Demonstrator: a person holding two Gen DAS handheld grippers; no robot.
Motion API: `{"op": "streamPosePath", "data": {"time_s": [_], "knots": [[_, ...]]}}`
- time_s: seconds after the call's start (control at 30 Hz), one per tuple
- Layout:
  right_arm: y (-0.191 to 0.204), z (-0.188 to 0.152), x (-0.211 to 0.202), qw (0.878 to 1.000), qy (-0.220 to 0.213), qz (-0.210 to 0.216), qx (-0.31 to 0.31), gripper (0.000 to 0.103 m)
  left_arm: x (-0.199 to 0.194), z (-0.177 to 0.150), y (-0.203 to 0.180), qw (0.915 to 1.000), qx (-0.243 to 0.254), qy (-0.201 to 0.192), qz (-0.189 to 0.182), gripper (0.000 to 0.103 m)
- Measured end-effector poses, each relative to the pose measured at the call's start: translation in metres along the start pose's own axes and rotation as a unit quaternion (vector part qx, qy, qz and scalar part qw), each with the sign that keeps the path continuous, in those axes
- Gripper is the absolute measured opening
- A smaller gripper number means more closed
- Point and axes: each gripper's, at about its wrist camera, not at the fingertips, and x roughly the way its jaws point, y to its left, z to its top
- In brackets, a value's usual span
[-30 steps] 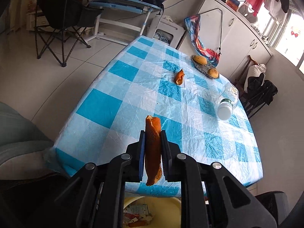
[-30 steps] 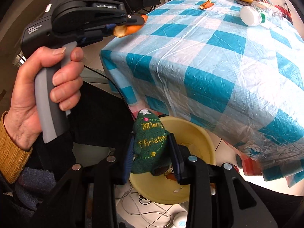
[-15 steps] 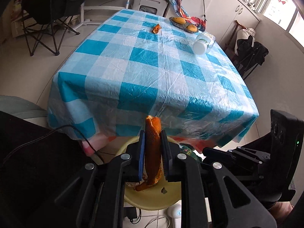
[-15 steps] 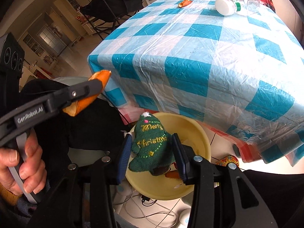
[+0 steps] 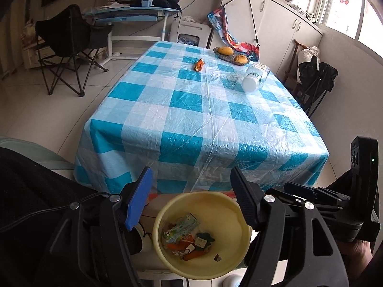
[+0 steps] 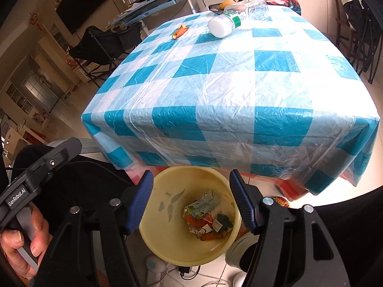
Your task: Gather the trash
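Note:
A yellow trash bin (image 5: 237,212) stands on the floor below the table's near edge; it also shows in the right wrist view (image 6: 155,224). Inside lie a crushed carton (image 5: 180,229), orange peel (image 5: 195,254) and a green Christmas ornament (image 6: 223,221). My left gripper (image 5: 191,198) is open and empty above the bin. My right gripper (image 6: 191,198) is open and empty above it too. On the blue checked tablecloth (image 5: 201,110) lie an orange peel (image 5: 199,65) and a fallen plastic bottle (image 5: 255,77).
A dish of mangoes (image 5: 231,55) sits at the table's far end. A black folding chair (image 5: 69,45) and a desk (image 5: 134,14) stand to the far left. A dark chair (image 5: 316,81) stands right of the table. Cables (image 6: 182,272) lie on the floor by the bin.
Both grippers have opened over the bin. The orange peel has left my left gripper and the green ornament has left my right; both now lie in the bin.

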Motion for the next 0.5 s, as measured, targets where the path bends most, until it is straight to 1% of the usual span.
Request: {"op": "streamPosePath", "data": {"time_s": [0.13,0.23,0.5], "knots": [[0.0059,0.0004,0.0032,1.000,0.004,-0.009,-0.015,0.065,-0.0033,0.0020,-0.0019,0.9998,0.004,-0.017,0.008,0.077],[0.0071,-0.0003,0.0033,1.000,0.004,-0.014,-0.022,0.066,-0.0044,0.0029,-0.0002,0.9997,-0.002,-0.023,0.011,0.080],[0.0056,-0.0003,0.0050,1.000,0.007,-0.019,-0.023,0.067,-0.0032,0.0033,0.0017,0.9995,-0.008,-0.025,0.016,0.083]]}}
